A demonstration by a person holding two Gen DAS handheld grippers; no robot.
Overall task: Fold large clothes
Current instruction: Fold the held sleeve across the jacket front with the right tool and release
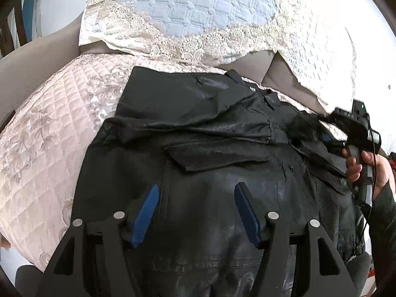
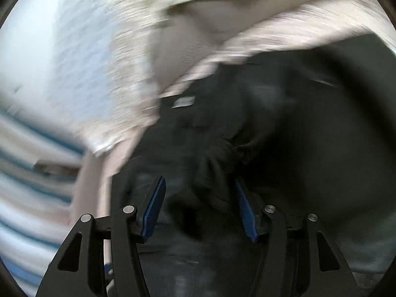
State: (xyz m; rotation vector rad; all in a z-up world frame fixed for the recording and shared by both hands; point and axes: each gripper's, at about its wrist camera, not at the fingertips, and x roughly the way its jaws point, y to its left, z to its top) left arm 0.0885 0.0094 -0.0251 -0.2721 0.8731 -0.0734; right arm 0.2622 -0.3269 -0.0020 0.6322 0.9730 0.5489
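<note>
Blue-padded fingers of the left gripper (image 1: 196, 195) stand apart just above a black jacket (image 1: 198, 133), gripping nothing. That jacket lies spread on a pink quilted cover (image 1: 49, 123), a lace-edged pillow (image 1: 188, 12) beyond it. At far right a hand (image 1: 366, 170) holds the right gripper (image 1: 356, 123).

From the right wrist, badly blurred, the right gripper (image 2: 200, 193) is spread too, a bunched jacket (image 2: 309, 136) fold between its fingers, contact unclear.

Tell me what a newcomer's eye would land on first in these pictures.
First, the black leather jacket, lying crumpled across the pink quilted cover and filling the middle of the left wrist view. Next, the open left gripper hovering over the jacket, blue pads apart. Behind lies a lace-trimmed blue quilted cushion.
</note>
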